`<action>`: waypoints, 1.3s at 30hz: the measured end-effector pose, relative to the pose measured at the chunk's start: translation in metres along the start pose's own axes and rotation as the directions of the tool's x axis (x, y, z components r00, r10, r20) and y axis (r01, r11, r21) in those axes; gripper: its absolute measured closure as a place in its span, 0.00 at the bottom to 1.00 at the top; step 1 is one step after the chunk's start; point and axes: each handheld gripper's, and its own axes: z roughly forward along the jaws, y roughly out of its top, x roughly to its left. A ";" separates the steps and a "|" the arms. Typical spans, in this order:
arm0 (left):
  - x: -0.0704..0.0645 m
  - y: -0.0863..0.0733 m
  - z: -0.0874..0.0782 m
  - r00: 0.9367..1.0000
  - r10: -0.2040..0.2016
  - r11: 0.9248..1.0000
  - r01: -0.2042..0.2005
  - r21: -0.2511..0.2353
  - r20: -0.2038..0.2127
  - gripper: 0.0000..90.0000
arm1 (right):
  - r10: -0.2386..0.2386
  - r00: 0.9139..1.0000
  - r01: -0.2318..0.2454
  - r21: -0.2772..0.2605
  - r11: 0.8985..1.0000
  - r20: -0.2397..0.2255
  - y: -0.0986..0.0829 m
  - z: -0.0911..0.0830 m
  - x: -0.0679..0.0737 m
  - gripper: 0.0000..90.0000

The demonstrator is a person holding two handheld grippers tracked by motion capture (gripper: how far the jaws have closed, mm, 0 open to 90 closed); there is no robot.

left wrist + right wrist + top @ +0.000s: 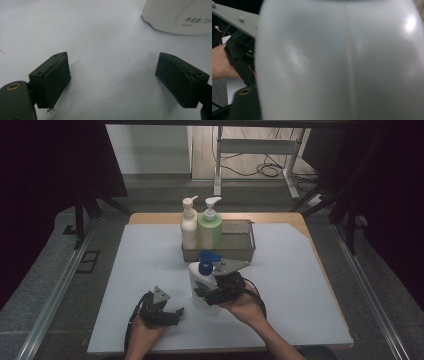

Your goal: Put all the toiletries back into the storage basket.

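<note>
Three bottles: two are standing in a metal tray (240, 251) toward 12 o'clock on the table; the third is standing upright on the white board (300, 285) just in front of the tray.
Tray bottles: a cream pump bottle (188, 226) is sitting at the tray's 9 o'clock end, with a green pump bottle (210, 227) touching it at its 3 o'clock side.
Third bottle: a white bottle with a blue cap (201, 282) is resting near the board's centre, at 6 o'clock from the tray.
Right gripper (212, 292): it is pressing in on the white bottle from the bottle's 3 o'clock side, jaws clasping the body; in the right gripper view the bottle's pale wall (342, 62) is crowding the lens.
Left gripper (172, 312): it is lying low over the board at 7 o'clock from the white bottle, jaws spread wide with nothing between them; in the left gripper view (113, 82) bare white board is showing between the pads, and the bottle's base (175, 17) is sitting at 1 o'clock, apart from them.
Hands: the person's right hand (245, 305) and left hand (145, 330) are coming in from 6 o'clock.
</note>
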 end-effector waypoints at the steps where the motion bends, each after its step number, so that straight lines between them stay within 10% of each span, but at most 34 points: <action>1: 0.000 0.000 0.000 1.000 0.000 1.000 0.000 0.000 0.000 0.13 | -0.003 1.000 0.003 -0.003 1.000 -0.001 0.000 0.000 0.000 0.30; 24: 0.000 0.000 0.000 1.000 0.002 1.000 -0.002 0.000 0.001 0.13 | 0.029 0.999 -0.028 0.035 0.999 -0.029 0.006 -0.011 -0.006 0.42; 39: 0.000 0.000 0.000 1.000 0.002 1.000 -0.002 -0.003 0.000 0.13 | 0.025 0.998 -0.026 0.017 1.000 0.049 0.020 -0.033 -0.027 0.42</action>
